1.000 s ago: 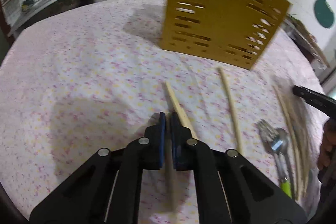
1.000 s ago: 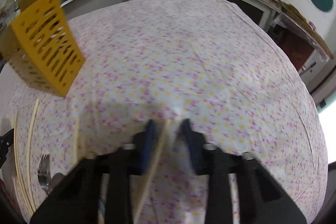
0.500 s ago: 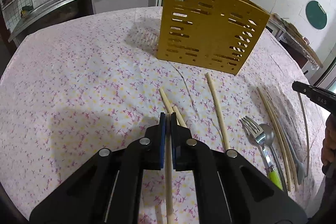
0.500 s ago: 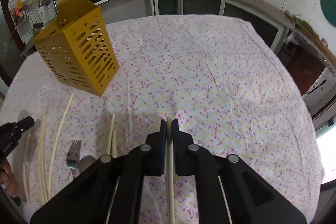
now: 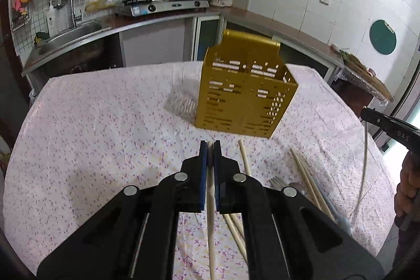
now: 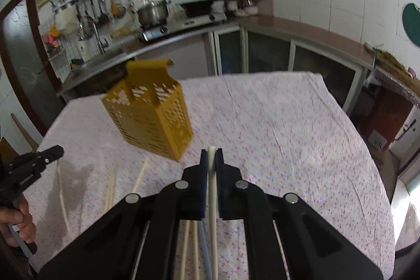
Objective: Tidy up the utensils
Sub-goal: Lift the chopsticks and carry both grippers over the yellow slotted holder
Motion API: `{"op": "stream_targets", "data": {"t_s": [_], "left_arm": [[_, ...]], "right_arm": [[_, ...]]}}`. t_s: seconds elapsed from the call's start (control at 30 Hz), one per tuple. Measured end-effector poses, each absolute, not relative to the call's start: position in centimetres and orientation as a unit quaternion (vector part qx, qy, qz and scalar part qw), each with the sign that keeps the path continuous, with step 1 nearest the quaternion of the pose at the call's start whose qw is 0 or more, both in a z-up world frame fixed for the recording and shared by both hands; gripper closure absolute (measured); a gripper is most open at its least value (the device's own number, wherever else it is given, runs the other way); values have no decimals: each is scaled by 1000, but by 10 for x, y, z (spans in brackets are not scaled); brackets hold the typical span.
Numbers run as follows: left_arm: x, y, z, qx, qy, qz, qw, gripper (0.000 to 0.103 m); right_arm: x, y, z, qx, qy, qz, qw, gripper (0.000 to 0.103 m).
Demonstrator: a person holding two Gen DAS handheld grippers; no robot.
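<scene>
In the left wrist view my left gripper (image 5: 210,148) is shut on a pale wooden chopstick (image 5: 210,232), held above the flowered tablecloth (image 5: 105,138). The perforated yellow utensil holder (image 5: 246,101) stands upright just beyond its tips. In the right wrist view my right gripper (image 6: 211,155) is shut on a white chopstick (image 6: 213,214), also lifted off the cloth. There the holder (image 6: 152,117) is ahead and to the left. More chopsticks (image 5: 244,156) (image 5: 307,175), a fork (image 5: 278,181) and a spoon (image 5: 296,186) lie on the cloth.
Each view shows the other gripper at its edge: the right one (image 5: 388,125), the left one (image 6: 34,164), each with a hand behind it. Loose chopsticks (image 6: 61,196) (image 6: 111,188) lie left of the holder. A kitchen counter (image 5: 162,20) with sink and stove runs behind the table.
Both grippers have risen from the cloth, each carrying a chopstick, and tilted up so the kitchen shows. The right jaws, open around its chopstick a second ago, have shut on it.
</scene>
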State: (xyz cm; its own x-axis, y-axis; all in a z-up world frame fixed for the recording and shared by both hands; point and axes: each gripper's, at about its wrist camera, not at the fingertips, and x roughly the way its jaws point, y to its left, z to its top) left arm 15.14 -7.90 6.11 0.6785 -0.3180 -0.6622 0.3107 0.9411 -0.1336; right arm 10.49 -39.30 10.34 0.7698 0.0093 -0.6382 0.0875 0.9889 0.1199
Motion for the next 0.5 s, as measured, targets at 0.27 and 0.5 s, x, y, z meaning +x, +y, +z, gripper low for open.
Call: {"op": "stream_targets", "data": {"t_s": [0.27,0.5], "left_arm": [[142,-85,95,-4,323,-178,930,100],[156,-102,143,15,280,-187,942,100]], "right_arm": [[94,-383,140,64,292,-2,954,97],[97,-367,194,58,202,12,978,97]]}}
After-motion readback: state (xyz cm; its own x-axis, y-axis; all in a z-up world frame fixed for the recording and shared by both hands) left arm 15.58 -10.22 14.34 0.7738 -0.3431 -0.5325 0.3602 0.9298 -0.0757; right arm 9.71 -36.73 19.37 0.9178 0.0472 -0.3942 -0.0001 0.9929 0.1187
